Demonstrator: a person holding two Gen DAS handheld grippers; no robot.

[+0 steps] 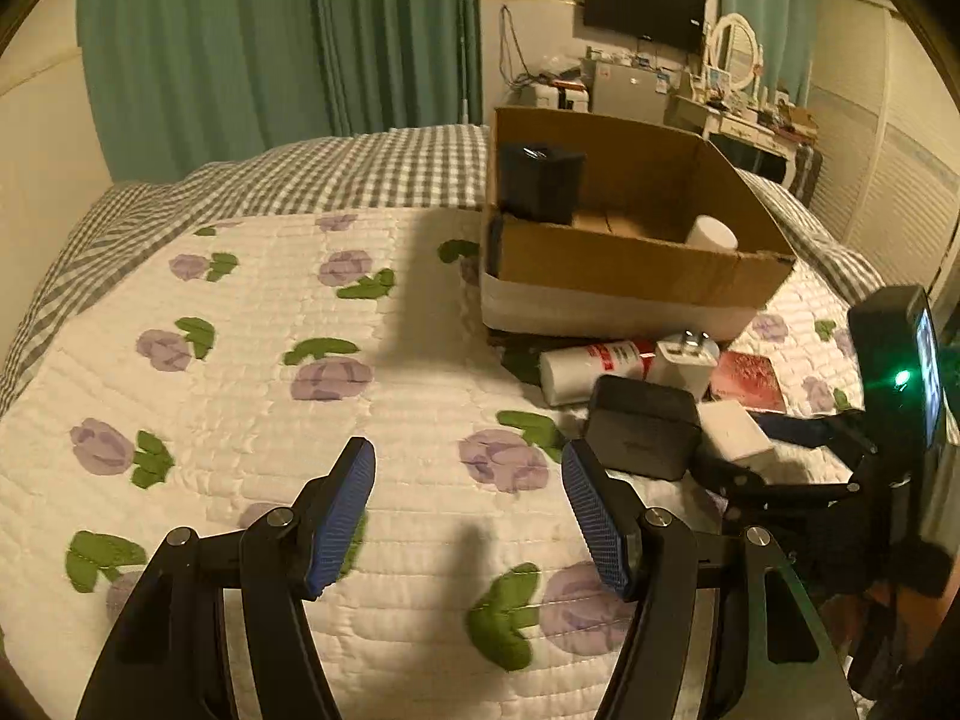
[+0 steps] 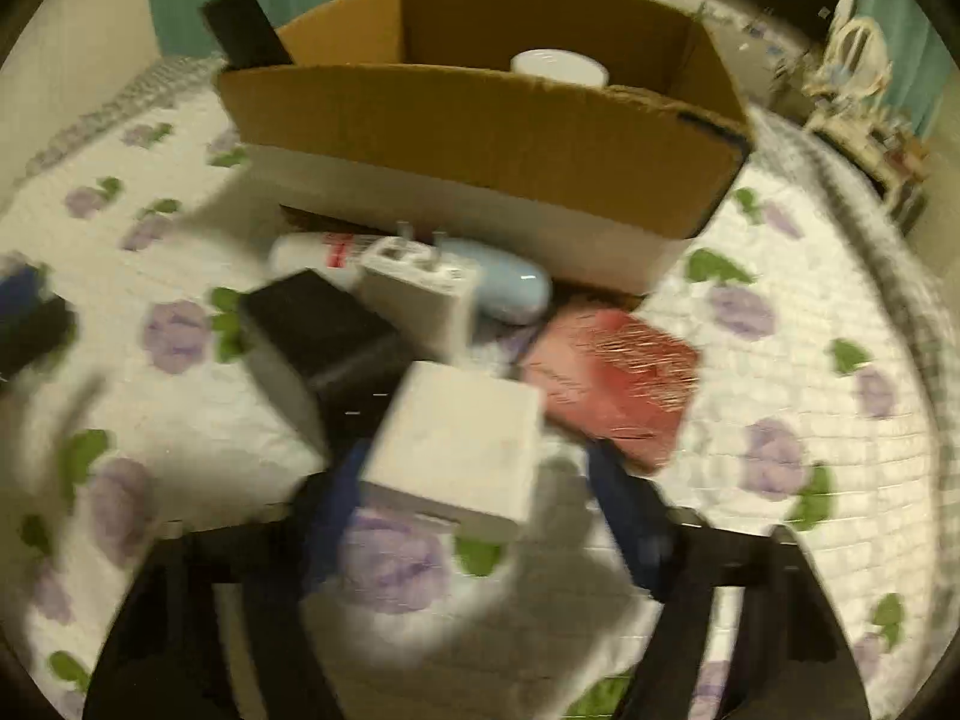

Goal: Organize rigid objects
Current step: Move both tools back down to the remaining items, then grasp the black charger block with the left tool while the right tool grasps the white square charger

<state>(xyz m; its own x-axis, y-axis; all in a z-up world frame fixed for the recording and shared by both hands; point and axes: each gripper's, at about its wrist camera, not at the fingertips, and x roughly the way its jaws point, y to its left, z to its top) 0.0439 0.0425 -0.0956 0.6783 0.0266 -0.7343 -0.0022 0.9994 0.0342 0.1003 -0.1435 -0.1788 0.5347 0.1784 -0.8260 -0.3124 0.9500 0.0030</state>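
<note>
One small white box [image 2: 456, 450], blurred, square-cornered, sits between the right gripper's [image 2: 480, 516] fingers.

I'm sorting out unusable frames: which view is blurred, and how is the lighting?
Left wrist view: sharp, warm dim light, a long dark shadow across the floral quilt beside the brown cardboard box; fisheye bends the edges. Right wrist view: heavy motion smear, worst at the rim; the white square box between the right gripper fingers is soft-edged.

White quilt [image 1: 252, 396] with purple flowers and green leaves; grey-checked blanket [image 1: 360, 168]; brown box [image 2: 480, 120] with a white band; red packet [image 2: 618, 384]; green curtains [image 1: 240, 42]; blue pads [image 1: 342, 516].
</note>
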